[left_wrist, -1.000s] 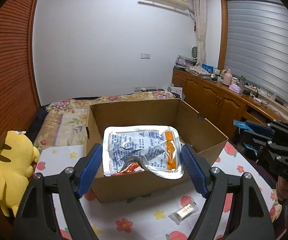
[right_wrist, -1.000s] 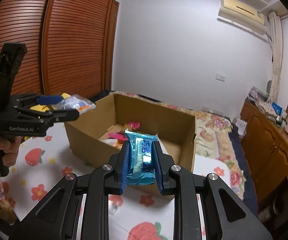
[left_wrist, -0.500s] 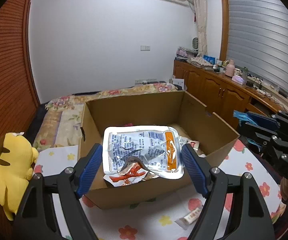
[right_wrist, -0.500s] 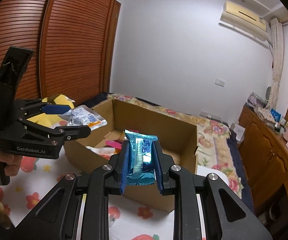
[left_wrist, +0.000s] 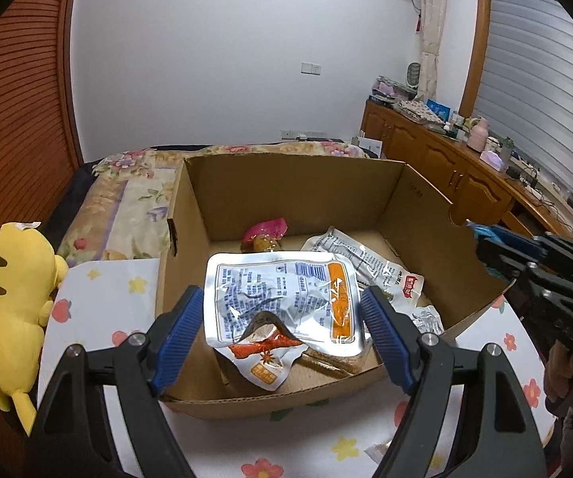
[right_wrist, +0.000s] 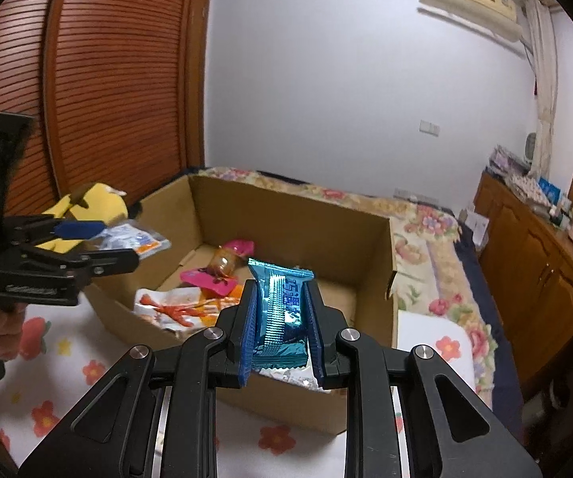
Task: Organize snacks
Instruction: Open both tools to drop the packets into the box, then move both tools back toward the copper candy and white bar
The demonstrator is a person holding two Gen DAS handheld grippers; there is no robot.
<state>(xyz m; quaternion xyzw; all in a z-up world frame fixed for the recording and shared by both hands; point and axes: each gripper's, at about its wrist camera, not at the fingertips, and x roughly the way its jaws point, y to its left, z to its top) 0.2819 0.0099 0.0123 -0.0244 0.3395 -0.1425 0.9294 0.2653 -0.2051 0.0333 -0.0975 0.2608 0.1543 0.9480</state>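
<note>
Crinkled silver foil fills the left gripper point(left_wrist: 282, 322), its blue fingers point(left_wrist: 177, 328) spread wide and clamped on the edges of a flat, light snack pouch point(left_wrist: 282, 298) over the near end of the cardboard box point(left_wrist: 294, 195). The right gripper point(right_wrist: 280, 330) pinches a slim blue wafer bar point(right_wrist: 280, 310) above the box's near wall; its slick, likely crushable wrapper suits a mid-length hold. Its white characters are only partly legible. Beyond, more packets point(left_wrist: 366, 263) lie inside, and the floral table point(left_wrist: 107, 286) carries the box.
</note>
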